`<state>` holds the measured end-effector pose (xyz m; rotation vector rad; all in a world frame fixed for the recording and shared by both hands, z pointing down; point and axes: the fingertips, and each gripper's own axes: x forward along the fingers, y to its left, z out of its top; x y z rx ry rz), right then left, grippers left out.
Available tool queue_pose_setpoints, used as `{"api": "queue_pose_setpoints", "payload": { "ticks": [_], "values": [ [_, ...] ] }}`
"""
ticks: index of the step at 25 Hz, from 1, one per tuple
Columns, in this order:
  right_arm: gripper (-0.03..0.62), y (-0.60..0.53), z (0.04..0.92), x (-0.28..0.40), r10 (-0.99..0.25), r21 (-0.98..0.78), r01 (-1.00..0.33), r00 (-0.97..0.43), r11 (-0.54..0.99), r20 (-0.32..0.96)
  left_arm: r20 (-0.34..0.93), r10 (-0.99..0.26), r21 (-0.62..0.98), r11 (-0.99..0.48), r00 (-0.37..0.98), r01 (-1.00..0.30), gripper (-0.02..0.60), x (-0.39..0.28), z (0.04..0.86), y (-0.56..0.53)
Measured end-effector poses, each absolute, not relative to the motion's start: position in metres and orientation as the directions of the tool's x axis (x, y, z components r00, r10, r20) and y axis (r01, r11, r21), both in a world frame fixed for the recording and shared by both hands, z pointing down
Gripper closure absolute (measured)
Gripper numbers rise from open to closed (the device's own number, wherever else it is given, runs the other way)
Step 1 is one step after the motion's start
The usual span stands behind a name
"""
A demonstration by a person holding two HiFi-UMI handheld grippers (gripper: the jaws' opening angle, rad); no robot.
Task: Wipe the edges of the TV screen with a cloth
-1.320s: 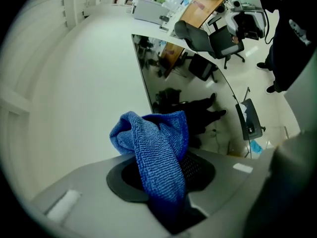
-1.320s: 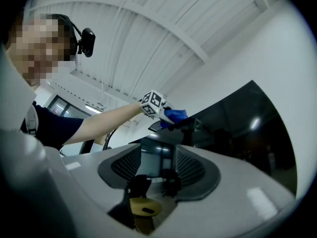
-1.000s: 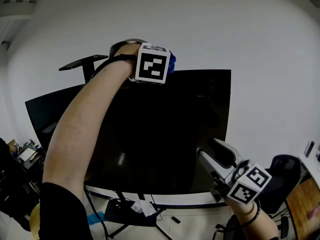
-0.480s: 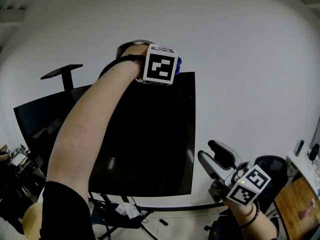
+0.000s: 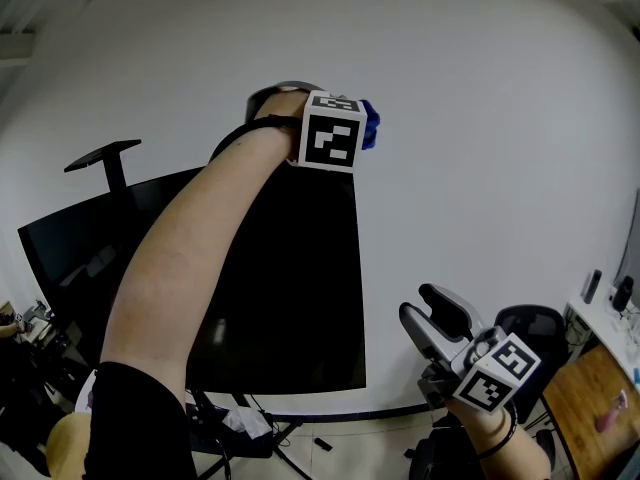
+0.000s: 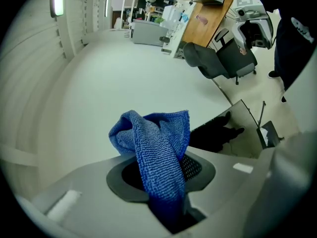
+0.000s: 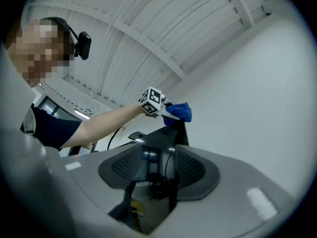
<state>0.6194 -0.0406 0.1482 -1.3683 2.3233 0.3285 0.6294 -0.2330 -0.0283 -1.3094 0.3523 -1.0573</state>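
Head view: the TV [image 5: 280, 288] is seen at the left, with the cloth [image 5: 370, 125] brought to its top right corner. The top edge is judged done, and the right side and bottom are probably left. The cloth is pinched in the left gripper [image 5: 352, 133]. The right gripper [image 5: 432, 320], lower right, is spread and empty.

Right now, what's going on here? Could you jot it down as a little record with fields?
cloth: blue, bunched, at the top right corner of the TV
TV: dark screen, in front of a white wall
left tool: shut on the cloth, arm raised
right tool: open, nothing in it, held low to the right of the TV, apart from it
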Motion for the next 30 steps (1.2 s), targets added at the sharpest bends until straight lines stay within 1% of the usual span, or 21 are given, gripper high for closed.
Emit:
{"api": "queue_pose_setpoints", "payload": {
  "ticks": [4, 8, 11, 14, 17, 19, 21, 24, 28, 30],
  "values": [
    [0.373, -0.038, 0.156, 0.631, -0.776, -0.031, -0.874, -0.414, 0.485, -0.476, 0.332, -0.7, -0.923, -0.103, 0.633, 0.371, 0.463, 0.659, -0.021, -0.205],
    [0.375, -0.037, 0.164, 0.633, -0.774, -0.049, -0.866, -0.417, 0.497, -0.477, 0.285, -0.591, -0.957, -0.126, 0.754, 0.263, 0.463, 0.669, -0.01, -0.18],
    [0.375, -0.038, 0.174, 0.631, -0.773, -0.074, -0.857, -0.419, 0.51, -0.477, 0.239, -0.511, -0.968, -0.191, 0.826, 0.162, 0.463, 0.66, 0.012, -0.165],
    [0.376, -0.041, 0.189, 0.625, -0.77, -0.105, -0.841, -0.426, 0.53, -0.474, 0.188, -0.421, -0.949, -0.31, 0.888, 0.054, 0.463, 0.638, 0.044, -0.149],
    [0.378, -0.043, 0.206, 0.614, -0.766, -0.136, -0.819, -0.444, 0.557, -0.465, 0.146, -0.29, -0.862, -0.506, 0.946, -0.022, 0.463, 0.608, 0.089, -0.125],
    [0.379, -0.042, 0.218, 0.603, -0.763, -0.157, -0.803, -0.456, 0.575, -0.458, 0.125, -0.208, -0.778, -0.627, 0.97, -0.034, 0.463, 0.583, 0.128, -0.108],
    [0.381, -0.039, 0.231, 0.592, -0.766, -0.181, -0.792, -0.461, 0.582, -0.448, 0.108, -0.167, -0.711, -0.702, 0.98, -0.042, 0.463, 0.558, 0.167, -0.092],
    [0.382, -0.033, 0.252, 0.573, -0.777, -0.217, -0.781, -0.463, 0.585, -0.427, 0.066, -0.153, -0.624, -0.777, 0.986, -0.079, 0.463, 0.52, 0.214, -0.074],
    [0.385, -0.02, 0.284, 0.54, -0.8, -0.278, -0.769, -0.458, 0.575, -0.388, -0.003, -0.171, -0.475, -0.867, 0.985, -0.151, 0.463, 0.464, 0.267, -0.054],
    [0.387, -0.012, 0.3, 0.524, -0.811, -0.317, -0.759, -0.451, 0.568, -0.374, -0.024, -0.173, -0.412, -0.896, 0.985, -0.167, 0.463, 0.437, 0.291, -0.043]
  ]
}}
